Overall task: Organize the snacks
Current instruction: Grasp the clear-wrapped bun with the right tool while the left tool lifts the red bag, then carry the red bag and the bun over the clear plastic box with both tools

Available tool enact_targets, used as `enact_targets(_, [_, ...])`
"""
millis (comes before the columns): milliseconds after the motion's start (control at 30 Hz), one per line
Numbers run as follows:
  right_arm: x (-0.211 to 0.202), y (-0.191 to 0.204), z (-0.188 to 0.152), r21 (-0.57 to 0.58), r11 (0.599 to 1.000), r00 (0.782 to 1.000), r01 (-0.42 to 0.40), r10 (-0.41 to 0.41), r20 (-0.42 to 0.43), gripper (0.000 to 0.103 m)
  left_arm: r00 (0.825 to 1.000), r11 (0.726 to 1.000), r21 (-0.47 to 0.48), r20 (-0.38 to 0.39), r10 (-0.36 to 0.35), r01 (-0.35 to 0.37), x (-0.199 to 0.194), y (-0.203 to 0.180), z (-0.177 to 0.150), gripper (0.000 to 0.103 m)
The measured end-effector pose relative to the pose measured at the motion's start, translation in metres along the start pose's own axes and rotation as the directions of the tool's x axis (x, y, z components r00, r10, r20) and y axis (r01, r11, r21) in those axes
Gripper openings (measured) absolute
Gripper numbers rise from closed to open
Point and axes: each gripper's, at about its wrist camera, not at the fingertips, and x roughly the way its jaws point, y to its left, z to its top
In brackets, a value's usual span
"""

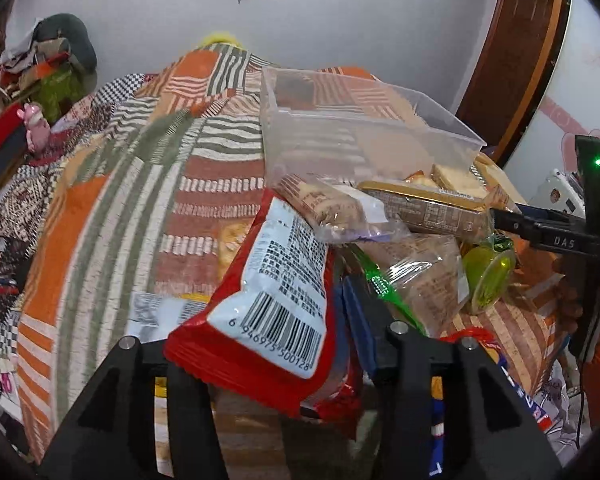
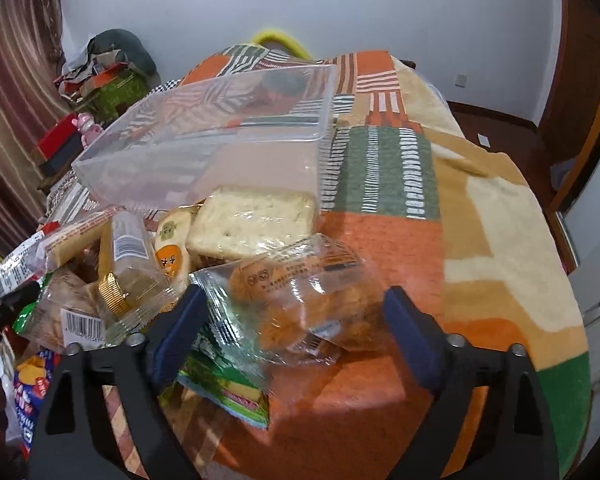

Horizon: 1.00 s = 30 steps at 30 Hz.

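A heap of wrapped snacks lies on a patchwork blanket in front of a clear plastic box (image 1: 364,128), which also shows in the right wrist view (image 2: 220,136). My left gripper (image 1: 284,320) is shut on a red and white snack packet (image 1: 276,296) and holds it up off the heap. My right gripper (image 2: 292,312) is open, with its jaws on either side of a clear bag of golden pastry (image 2: 300,300). The right gripper also shows at the right edge of the left wrist view (image 1: 504,220), by the pile.
The patchwork blanket (image 1: 140,200) covers the surface. Other snacks lie in the heap: a cracker pack (image 2: 256,220), a cake bar (image 2: 128,264), a green jelly cup (image 1: 488,276) and a blue chips bag (image 2: 28,392). Clutter and boxes (image 1: 40,76) stand at the far left.
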Motion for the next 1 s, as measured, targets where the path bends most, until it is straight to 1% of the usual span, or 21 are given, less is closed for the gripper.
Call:
enact_targets(33, [0.002,0.001,0.0,-0.011,1.0,1.0,0.004,-0.004,-0.003,0.099,1.0,1.0,-0.004,0.003,-0.005,0.005,0.002,0.0,0.001,0.046])
enact_targets(167, [0.009,-0.002,-0.001,-0.005,1.0,0.999,-0.023,0.023,-0.034,0.1,1.0,1.0,-0.011,0.011,-0.013,0.013,0.007,0.0,0.006,0.047])
enact_targets(200, [0.008,-0.003,-0.001,0.0,1.0,0.999,-0.024,0.024,-0.031,0.098,1.0,1.0,-0.01,0.015,-0.014,0.014,0.007,0.0,0.005,0.045])
enact_targets(233, [0.008,-0.003,-0.002,0.003,1.0,0.999,-0.025,0.025,-0.028,0.095,1.0,1.0,-0.009,0.02,-0.015,0.016,0.006,-0.001,0.005,0.041])
enact_targets(267, [0.006,-0.003,-0.002,0.0,1.0,1.0,-0.016,0.016,-0.018,0.09,0.999,1.0,-0.01,0.022,-0.023,0.023,0.005,-0.001,0.005,0.04])
enact_targets(333, [0.002,-0.004,-0.003,-0.012,1.0,1.0,0.019,-0.019,-0.003,0.069,0.999,1.0,-0.004,0.029,-0.019,0.019,0.002,-0.003,0.005,0.039])
enact_targets(400, [0.001,-0.007,-0.003,-0.003,1.0,1.0,0.014,-0.014,0.0,0.067,0.999,1.0,0.006,0.038,-0.008,0.008,-0.003,-0.005,0.007,0.037])
enact_targets(433, [0.0,-0.008,-0.003,-0.001,1.0,1.0,0.012,-0.012,0.005,0.061,0.999,1.0,0.009,0.044,-0.002,0.002,-0.006,-0.005,0.008,0.035])
enact_targets(467, [-0.003,-0.008,-0.004,-0.005,1.0,1.0,0.029,-0.029,0.011,0.055,0.999,1.0,0.008,0.05,0.005,-0.005,-0.009,-0.005,0.008,0.033])
enact_targets(500, [-0.004,-0.009,-0.005,-0.011,0.999,0.999,0.043,-0.043,0.013,0.046,0.998,1.0,0.0,0.065,0.008,-0.008,-0.014,-0.004,0.01,0.03])
enact_targets(600, [-0.015,-0.015,-0.006,0.011,1.0,0.999,0.018,-0.018,0.027,0.043,0.996,1.0,-0.017,0.091,-0.005,0.007,-0.026,-0.001,0.014,0.024])
enact_targets(667, [-0.024,-0.016,-0.006,0.013,1.0,0.999,0.013,-0.014,0.047,0.041,0.994,1.0,-0.009,0.105,0.01,-0.009,-0.032,-0.002,0.016,0.023])
enact_targets(800, [-0.04,-0.014,-0.003,0.006,1.0,0.996,0.005,-0.006,0.083,0.041,0.99,0.999,0.011,0.134,0.034,-0.036,-0.045,-0.007,0.02,0.023])
enact_targets(1000, [-0.062,-0.002,0.008,-0.023,1.0,0.99,-0.006,0.009,0.141,0.041,0.984,1.0,0.001,0.173,0.027,-0.028,-0.06,-0.005,0.03,0.023])
